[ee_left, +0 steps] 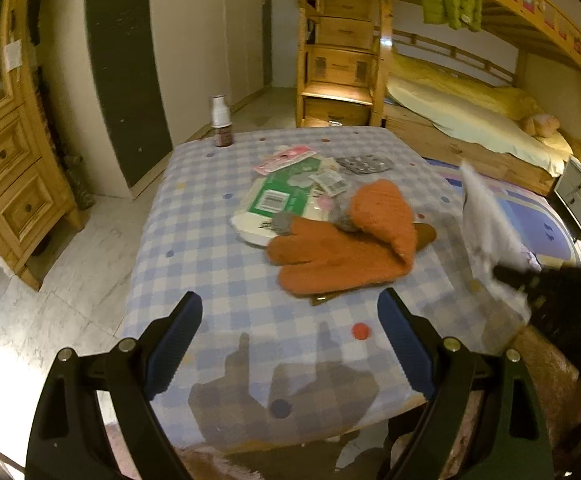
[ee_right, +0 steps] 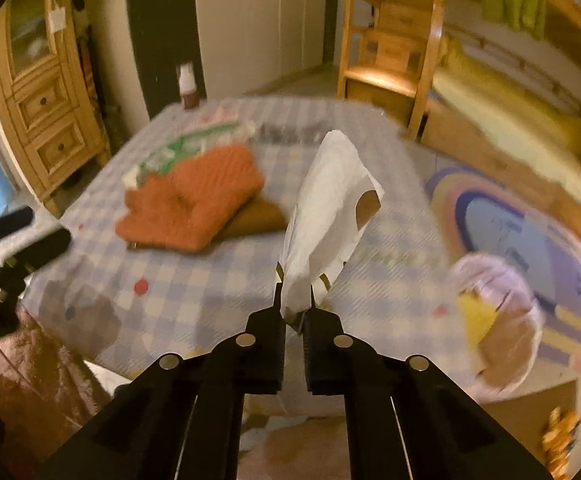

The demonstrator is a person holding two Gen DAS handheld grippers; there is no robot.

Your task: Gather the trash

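My right gripper (ee_right: 295,296) is shut on the lower end of a crumpled white paper wrapper (ee_right: 326,208), which stands up from its jaws above the table. In the left wrist view the same wrapper (ee_left: 486,220) hangs at the right edge, with the right gripper (ee_left: 530,280) dark and blurred beneath it. My left gripper (ee_left: 290,300) is open over the near part of the checked tablecloth (ee_left: 194,240), holding nothing. Farther back lie a green and white packet (ee_left: 278,196), a pink packet (ee_left: 286,158), a silver blister pack (ee_left: 364,164) and small paper labels (ee_left: 328,182).
Orange knitted gloves (ee_left: 346,248) lie mid-table over a brown flat item (ee_right: 258,216). A small bottle (ee_left: 221,122) stands at the far left corner. A pale plastic-lined bin (ee_right: 498,312) sits on the floor right of the table, beside a rug (ee_right: 510,220). A wooden cabinet and a bunk bed surround the table.
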